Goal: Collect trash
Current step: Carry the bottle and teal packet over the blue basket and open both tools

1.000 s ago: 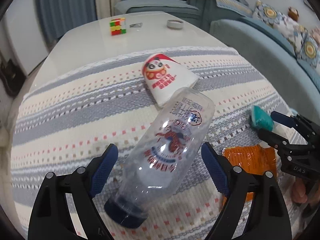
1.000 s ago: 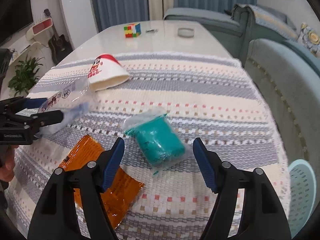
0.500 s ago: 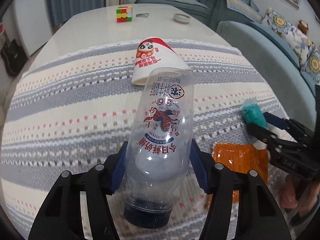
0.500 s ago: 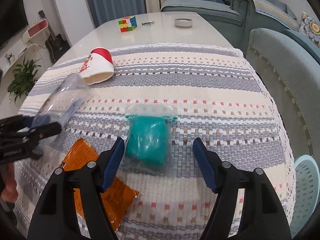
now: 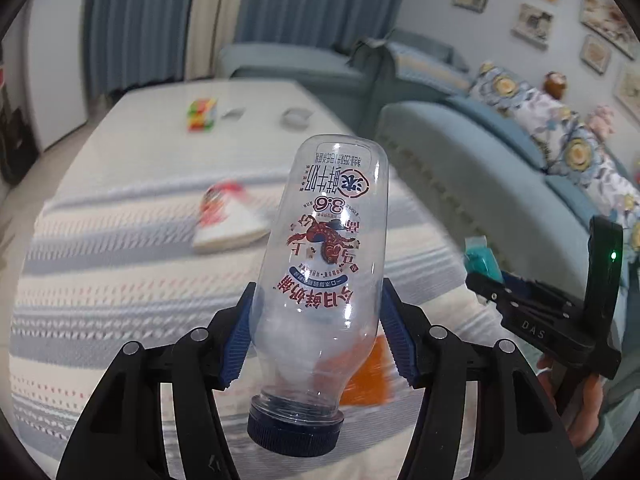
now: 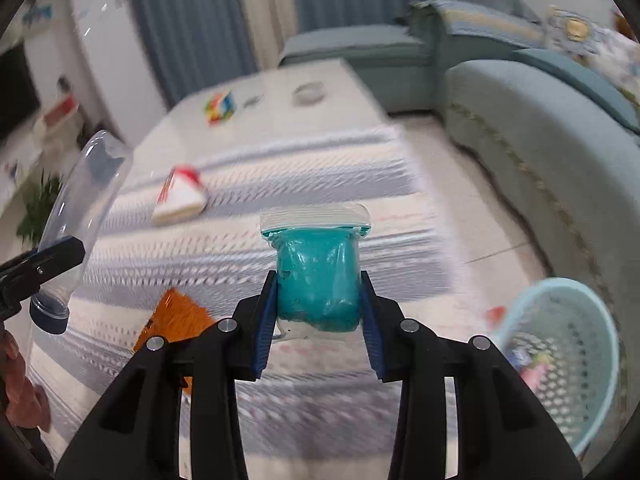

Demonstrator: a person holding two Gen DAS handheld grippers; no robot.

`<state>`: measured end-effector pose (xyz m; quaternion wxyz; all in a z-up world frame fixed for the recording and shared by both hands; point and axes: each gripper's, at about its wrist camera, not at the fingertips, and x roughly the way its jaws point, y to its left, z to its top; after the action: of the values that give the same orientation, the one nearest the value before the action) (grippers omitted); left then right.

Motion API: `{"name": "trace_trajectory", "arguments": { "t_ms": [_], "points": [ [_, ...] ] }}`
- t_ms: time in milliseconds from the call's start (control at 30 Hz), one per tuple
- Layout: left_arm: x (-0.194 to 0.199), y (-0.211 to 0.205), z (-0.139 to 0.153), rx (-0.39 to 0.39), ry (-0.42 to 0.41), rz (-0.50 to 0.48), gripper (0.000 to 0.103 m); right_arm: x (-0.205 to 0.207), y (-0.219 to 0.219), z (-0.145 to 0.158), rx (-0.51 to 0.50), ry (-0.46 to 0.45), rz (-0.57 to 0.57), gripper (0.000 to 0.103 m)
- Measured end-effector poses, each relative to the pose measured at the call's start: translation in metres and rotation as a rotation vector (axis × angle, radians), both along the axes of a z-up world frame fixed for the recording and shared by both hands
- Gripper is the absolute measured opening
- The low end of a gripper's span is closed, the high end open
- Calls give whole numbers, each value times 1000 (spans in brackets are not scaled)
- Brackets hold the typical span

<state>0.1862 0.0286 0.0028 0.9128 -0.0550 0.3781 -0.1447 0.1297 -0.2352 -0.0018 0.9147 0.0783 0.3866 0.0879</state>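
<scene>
The left gripper (image 5: 318, 334) pinches a clear plastic bottle (image 5: 326, 264) between its blue pads (image 5: 240, 340), gripping the lower body just above the neck; the dark blue cap (image 5: 295, 432) points back toward the camera and the printed base end tilts up and away, lifted off the striped tablecloth (image 5: 120, 280). The right gripper (image 6: 318, 320) is clamped on a clear zip bag of teal stuff (image 6: 318, 284), its pads pressing both sides of the teal lump while the sealed strip stands above the fingertips — the bag is also off the cloth. From the right wrist view the bottle shows at the left edge, held by the other gripper, with part of the person's hand (image 6: 20, 392) below it. On the tablecloth lie an orange wrapper (image 6: 176, 316), near both grippers, and a white paper cup with red print (image 6: 180, 196) on its side farther back. Beyond the cloth, on the bare white tabletop (image 6: 272, 120), sit a colourful puzzle cube (image 6: 219, 107), a small metal item too blurred to identify, and a roll of tape (image 6: 308, 94). A pale blue mesh basket (image 6: 560, 360) stands on the floor to the right of the table — some colourful scraps lie inside. A blue-green sofa (image 6: 540, 128) runs along the right.
</scene>
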Motion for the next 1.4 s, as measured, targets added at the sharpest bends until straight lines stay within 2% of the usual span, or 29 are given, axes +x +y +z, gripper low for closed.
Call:
{"name": "trace_trajectory", "arguments": {
  "t_ms": [100, 200, 400, 567, 800, 900, 1067, 1133, 1200, 1400],
  "points": [
    [-13, -38, 30, -21, -48, -47, 57, -19, -43, 26, 21, -21, -68, 35],
    [-25, -78, 48, -32, -78, -104, 57, -32, -82, 38, 65, 3, -127, 35],
    [-29, -166, 55, 7, -58, -223, 57, -63, -149, 36, 42, 46, -286, 35],
    [-20, -222, 37, -3, 1, -283, 57, -79, -188, 11, 69, 99, -399, 35],
    [-9, -284, -23, -17, 175, -399, 57, -91, -226, -32, 94, 198, -499, 35],
    [-9, -301, -46, 1, 214, -423, 57, -93, -235, -47, 95, 236, -519, 35],
    [-8, -303, -72, 5, 256, -452, 57, -93, -240, -64, 93, 278, -537, 36],
    [-7, -300, -74, 8, 255, -458, 60, -94, -240, -67, 84, 282, -545, 37],
    [-8, -300, -73, 6, 245, -464, 71, -94, -240, -69, 77, 285, -552, 39],
    [-13, -295, -62, 1, 210, -475, 73, -96, -240, -73, 77, 284, -562, 46]
  ]
}}
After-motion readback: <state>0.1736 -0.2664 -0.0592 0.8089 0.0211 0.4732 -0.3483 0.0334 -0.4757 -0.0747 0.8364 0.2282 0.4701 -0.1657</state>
